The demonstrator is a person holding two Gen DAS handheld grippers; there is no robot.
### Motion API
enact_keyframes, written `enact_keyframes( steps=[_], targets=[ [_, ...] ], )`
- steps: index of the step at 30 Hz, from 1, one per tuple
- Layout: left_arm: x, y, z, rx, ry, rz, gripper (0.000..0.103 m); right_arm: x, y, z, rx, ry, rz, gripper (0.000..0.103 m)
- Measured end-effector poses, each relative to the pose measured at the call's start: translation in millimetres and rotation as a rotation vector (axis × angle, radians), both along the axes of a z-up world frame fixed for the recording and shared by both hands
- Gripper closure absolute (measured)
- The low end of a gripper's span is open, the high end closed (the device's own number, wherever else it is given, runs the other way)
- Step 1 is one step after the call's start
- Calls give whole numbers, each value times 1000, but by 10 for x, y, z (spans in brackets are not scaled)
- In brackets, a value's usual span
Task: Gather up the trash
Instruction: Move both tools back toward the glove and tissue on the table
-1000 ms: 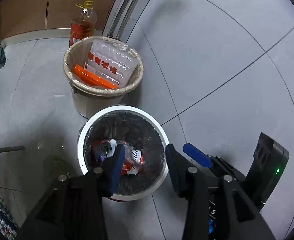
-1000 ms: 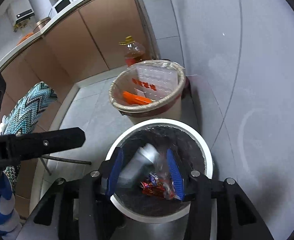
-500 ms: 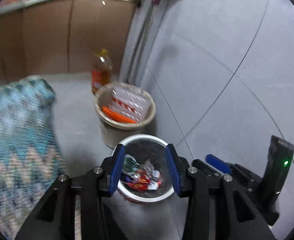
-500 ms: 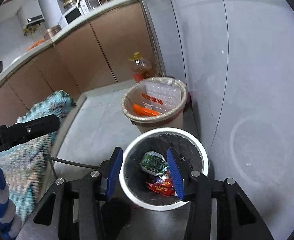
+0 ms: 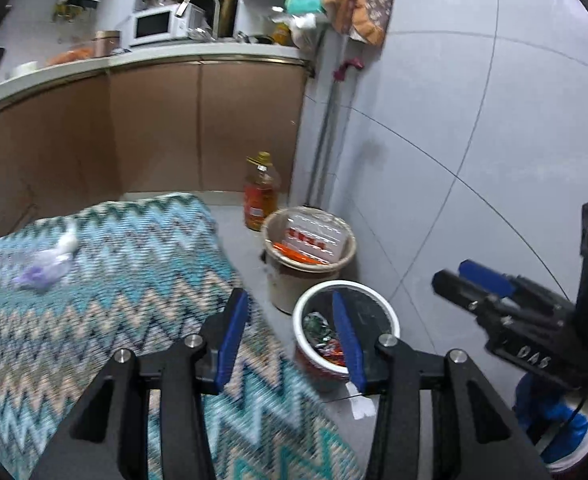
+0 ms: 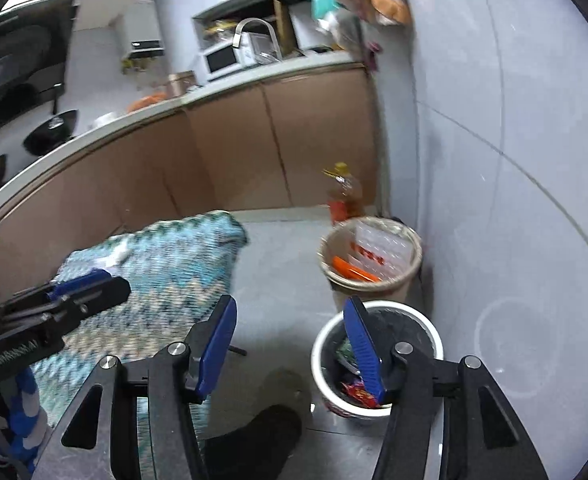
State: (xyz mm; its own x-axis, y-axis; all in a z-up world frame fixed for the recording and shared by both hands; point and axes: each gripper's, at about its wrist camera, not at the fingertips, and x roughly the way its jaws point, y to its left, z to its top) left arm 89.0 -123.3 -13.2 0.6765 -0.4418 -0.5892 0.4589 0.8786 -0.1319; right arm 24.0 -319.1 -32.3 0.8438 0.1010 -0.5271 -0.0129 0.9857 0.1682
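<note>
A white bin with a black liner (image 5: 390, 314) (image 6: 424, 322) stands on the floor by the wall and holds red and green wrappers (image 5: 324, 340) (image 6: 354, 390). My left gripper (image 5: 290, 304) hovers above the edge of the zigzag cloth (image 5: 114, 292), its jaws opening with nothing between them. My right gripper (image 6: 290, 308) hangs over the floor left of the bin, jaws opening too, also empty. A crumpled white and purple piece of trash (image 5: 48, 266) lies on the cloth. Each gripper shows in the other's view: right (image 5: 468, 286), left (image 6: 90, 286).
A beige bin with a clear bag (image 5: 310, 254) (image 6: 374, 258) stands behind the white one, an oil bottle (image 5: 260, 200) (image 6: 344, 196) behind that. Brown cabinets under a counter with a microwave (image 5: 160, 28) close the back. A dark shoe (image 6: 262, 436) is on the floor.
Both grippers rose and drew back from the white bin, tilting up towards the counter. Wrappers seen between the right fingers a second ago now lie in the bin. Both jaws stand wider.
</note>
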Motion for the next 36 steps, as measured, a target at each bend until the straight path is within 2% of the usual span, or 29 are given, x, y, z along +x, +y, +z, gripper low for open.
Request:
enact_keyframes(
  steps=[10, 17, 28, 36],
  targets=[
    [-494, 720, 257, 2, -112, 118, 60, -192, 583, 337, -41, -47, 111, 48],
    [-595, 1114, 314, -14, -140, 185, 60, -168, 885, 441, -41, -60, 183, 48],
    [-387, 1629, 195, -30, -115, 285, 60, 123, 1368, 536, -61, -55, 281, 47],
    [-77, 1921, 43, -25, -78, 355, 59, 507, 1719, 532, -84, -33, 371, 47]
  ],
)
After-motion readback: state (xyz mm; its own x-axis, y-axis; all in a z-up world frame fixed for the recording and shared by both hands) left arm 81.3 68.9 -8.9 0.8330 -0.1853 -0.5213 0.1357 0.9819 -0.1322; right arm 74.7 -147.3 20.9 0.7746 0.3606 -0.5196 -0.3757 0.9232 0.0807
